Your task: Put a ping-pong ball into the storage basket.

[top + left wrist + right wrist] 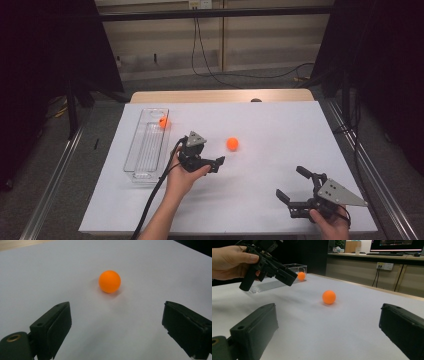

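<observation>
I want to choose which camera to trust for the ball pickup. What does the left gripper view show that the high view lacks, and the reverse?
Left gripper view alone: the gap on the sheet between the open left gripper and the loose ball, close up.

High view alone: the clear tray holding a second ball, and the open right gripper.

Both: the loose ball on the white sheet.

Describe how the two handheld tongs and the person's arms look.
Both tongs, left tongs and right tongs, are black, each with two blocky black jaws and a grey three-cornered plate on top. A black cable trails from the left one. The forearms are bare, with no sleeves in sight.
</observation>
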{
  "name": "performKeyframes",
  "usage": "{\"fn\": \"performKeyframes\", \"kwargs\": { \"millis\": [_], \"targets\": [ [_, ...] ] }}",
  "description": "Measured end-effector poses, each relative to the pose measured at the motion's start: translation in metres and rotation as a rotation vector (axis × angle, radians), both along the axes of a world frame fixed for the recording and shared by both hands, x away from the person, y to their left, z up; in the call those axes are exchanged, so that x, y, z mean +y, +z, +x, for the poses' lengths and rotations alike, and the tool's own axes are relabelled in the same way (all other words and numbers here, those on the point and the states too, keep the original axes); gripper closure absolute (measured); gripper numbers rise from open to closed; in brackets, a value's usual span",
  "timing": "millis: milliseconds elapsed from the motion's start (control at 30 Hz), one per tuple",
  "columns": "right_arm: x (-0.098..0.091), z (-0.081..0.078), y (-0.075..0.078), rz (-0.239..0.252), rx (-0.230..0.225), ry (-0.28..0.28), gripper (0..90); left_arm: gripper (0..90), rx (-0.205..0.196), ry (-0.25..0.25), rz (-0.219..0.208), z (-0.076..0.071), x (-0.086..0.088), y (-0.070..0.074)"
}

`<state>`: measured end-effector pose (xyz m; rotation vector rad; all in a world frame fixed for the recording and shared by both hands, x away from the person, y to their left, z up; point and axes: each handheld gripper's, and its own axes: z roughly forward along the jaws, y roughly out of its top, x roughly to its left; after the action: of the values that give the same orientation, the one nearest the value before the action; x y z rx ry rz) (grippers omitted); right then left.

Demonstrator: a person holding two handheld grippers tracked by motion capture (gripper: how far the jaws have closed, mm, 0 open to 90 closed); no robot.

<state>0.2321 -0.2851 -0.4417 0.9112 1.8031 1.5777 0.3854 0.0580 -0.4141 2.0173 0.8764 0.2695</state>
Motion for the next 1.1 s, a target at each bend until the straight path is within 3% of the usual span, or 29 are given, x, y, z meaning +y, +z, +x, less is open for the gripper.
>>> {"fn": "performKeyframes", "kwargs": {
  "millis": [1100],
  "targets": [
    [-0.001,0.001,0.000,0.001,-0.003,-0.008,1.2,9.0,-0.003,-0.005,0.015,0.009,-0.017,-0.013]
  ]
}}
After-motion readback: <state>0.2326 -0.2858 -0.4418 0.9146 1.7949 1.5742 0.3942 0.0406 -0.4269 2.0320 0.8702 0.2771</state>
